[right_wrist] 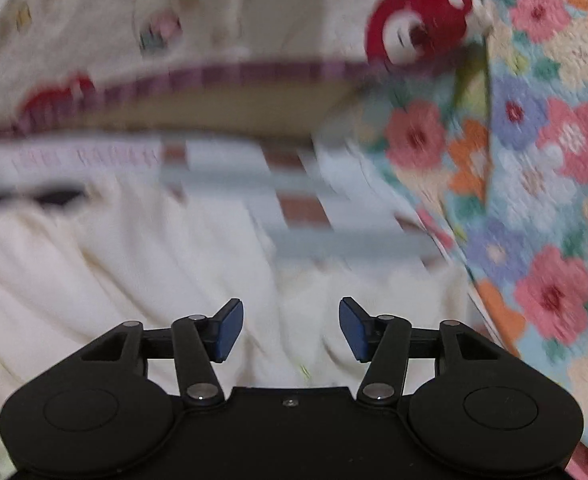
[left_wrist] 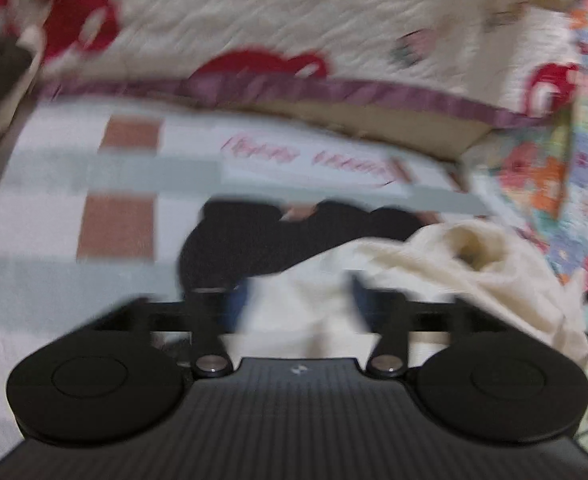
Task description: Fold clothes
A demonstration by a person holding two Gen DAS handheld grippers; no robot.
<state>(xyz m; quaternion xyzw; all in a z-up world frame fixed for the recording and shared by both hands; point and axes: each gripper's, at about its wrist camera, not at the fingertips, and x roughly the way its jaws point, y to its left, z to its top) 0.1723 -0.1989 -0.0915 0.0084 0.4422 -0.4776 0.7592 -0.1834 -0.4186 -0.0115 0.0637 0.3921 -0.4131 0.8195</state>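
Cream fleece garment [right_wrist: 142, 256]: soft, rumpled, in ridges across the checked bedsheet [left_wrist: 74, 184], near the bed's right edge where the flowered quilt [right_wrist: 542, 168] begins; not folded flat, bunched into a mound in the left wrist view.

Dark garment [left_wrist: 254, 240]: black, beside and partly under the cream one, toward the middle of the bed; shape lost in blur.

Bear-print blanket [left_wrist: 294, 12]: cream with red figures and a purple hem, along the far edge of the bed.

Left hand-held gripper [left_wrist: 300, 304]: low over the cream cloth, which fills the gap between the arms; fingertips smeared by blur, so cannot tell whether clamped on fabric or merely spread over it.

Right hand-held gripper [right_wrist: 291, 328]: blue pads [right_wrist: 230, 330] wide apart, nothing between them, poised just above the cream folds.

Step in hand: probably reaching for or repositioning the cream garment; equally consistent with spreading it out or with just letting go of an edge.

Next move calls for: a clear edge or corner of the cream cloth, pinched in a single layer only, with the dark garment left out of the pinch.
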